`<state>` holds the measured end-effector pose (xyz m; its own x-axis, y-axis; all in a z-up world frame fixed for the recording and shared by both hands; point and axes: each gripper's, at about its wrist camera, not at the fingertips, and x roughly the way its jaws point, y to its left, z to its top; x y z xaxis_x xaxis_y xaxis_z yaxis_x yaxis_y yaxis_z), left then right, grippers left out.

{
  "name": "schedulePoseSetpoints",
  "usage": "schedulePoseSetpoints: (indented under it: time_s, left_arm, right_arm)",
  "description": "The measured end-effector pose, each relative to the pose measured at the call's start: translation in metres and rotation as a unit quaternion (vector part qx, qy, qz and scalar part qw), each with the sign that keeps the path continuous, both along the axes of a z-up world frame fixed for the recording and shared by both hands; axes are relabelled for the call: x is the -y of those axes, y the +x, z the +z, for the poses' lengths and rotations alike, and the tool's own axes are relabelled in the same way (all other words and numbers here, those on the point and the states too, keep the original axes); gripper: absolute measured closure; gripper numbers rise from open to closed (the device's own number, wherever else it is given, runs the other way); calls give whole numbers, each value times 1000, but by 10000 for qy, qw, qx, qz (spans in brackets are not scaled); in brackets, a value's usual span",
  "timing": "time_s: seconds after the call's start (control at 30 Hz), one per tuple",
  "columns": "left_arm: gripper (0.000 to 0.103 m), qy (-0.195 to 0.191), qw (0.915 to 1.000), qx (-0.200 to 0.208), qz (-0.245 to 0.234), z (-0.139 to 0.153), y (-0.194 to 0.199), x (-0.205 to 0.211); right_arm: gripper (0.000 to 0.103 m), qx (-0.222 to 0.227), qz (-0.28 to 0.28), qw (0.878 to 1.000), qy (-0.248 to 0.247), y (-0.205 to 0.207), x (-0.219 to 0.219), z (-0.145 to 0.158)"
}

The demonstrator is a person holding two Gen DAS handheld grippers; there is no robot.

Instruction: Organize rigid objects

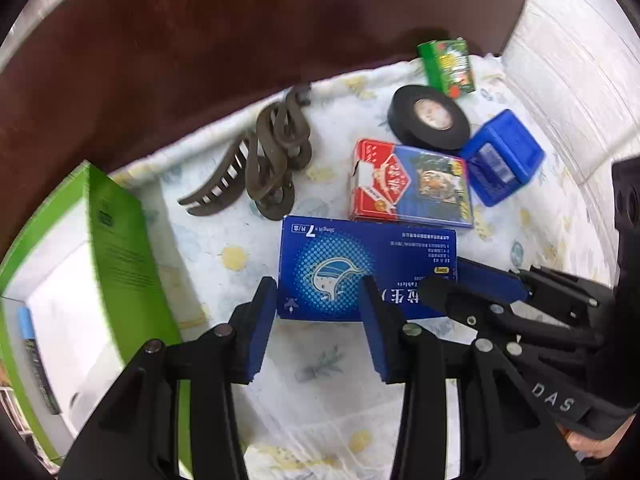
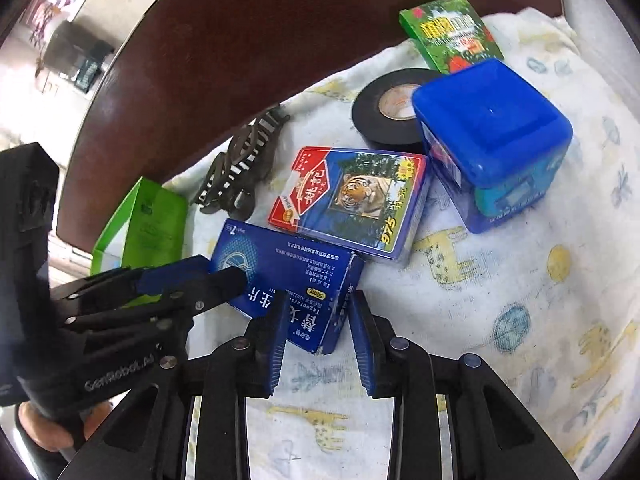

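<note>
A blue medicine box (image 1: 340, 264) (image 2: 280, 268) lies on a white printed cloth (image 1: 320, 400). Its near short end sits between the pads of my right gripper (image 2: 320, 300), which press on both its sides; in the left wrist view that gripper (image 1: 448, 276) reaches in from the right. My left gripper (image 1: 318, 282) (image 2: 222, 268) stands at the box's other end, with one pad beside the end edge and the other finger over the top face, so it has no grip across the box.
Behind the box are a red-and-blue card pack with a tiger (image 1: 412, 188), a black tape roll (image 1: 428, 116), a blue plastic tub (image 2: 492, 136), a small green carton (image 1: 448, 66) and brown hair claws (image 1: 264, 164). An open green-and-white box (image 1: 116, 232) stands left. A dark brown table (image 1: 200, 40) lies beyond.
</note>
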<state>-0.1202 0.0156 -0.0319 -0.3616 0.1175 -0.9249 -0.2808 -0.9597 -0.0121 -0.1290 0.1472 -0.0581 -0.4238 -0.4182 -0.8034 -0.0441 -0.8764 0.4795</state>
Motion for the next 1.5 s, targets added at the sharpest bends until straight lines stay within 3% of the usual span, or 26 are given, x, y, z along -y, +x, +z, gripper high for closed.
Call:
schedulePoseSetpoints:
  time_s: [0.1,0.3,0.5,0.73,0.87,0.93,1.0,1.03,1.1,1.17,1.23,1.3,1.4,1.47,1.5]
  left_arm:
    - [64,-13,9993,-369,-26,28,16,1]
    - [64,-56,9936,-1090,275,85,46,41]
    - [64,-239,9867,-1220,1046,103,65,115]
    - [63,-64,9781,-635,1980,50,81,194]
    - [62,7,9755,-167,2191,11,75,205]
    - [61,4,9689,-28,2474,2,74,209]
    - [62,-222,9572,-196,2877,9,76,208]
    - [62,-247,9555,-395,2912,19,76,202]
    - [57,-130,9623,-714,2621,43,73,178]
    - [38,82,9700,-987,2219,65,64,142]
    - [35,328,9781,-1086,1747,77,48,98]
    - [35,540,9861,-970,1232,75,27,53]
    - [39,647,9946,-576,573,51,-12,-13]
    - [59,600,9974,-255,317,30,-36,-45]
    - [61,523,9981,-148,279,21,-43,-55]
  right_arm:
    - [70,-296,64,9995,-8,10,2,17]
    - [70,-1088,369,9933,104,19,23,75]
    - [70,-1337,1187,9838,-146,8,93,98]
    - [70,-977,2049,9739,-92,0,193,75]
    - [70,-676,2309,9704,211,0,227,49]
    - [70,-663,2369,9688,313,4,232,46]
    - [70,-696,2393,9683,193,10,223,53]
    - [70,-688,2366,9691,91,11,215,57]
    - [70,-776,2237,9716,39,12,189,67]
    - [70,-924,1944,9765,105,14,154,76]
    - [70,-954,1494,9840,175,11,108,78]
    - [70,-884,897,9918,224,10,60,75]
    - [70,-523,14,9985,141,15,-14,55]
    - [70,-215,-317,9992,-73,16,-48,40]
    - [70,-128,-405,9990,-136,16,-59,33]
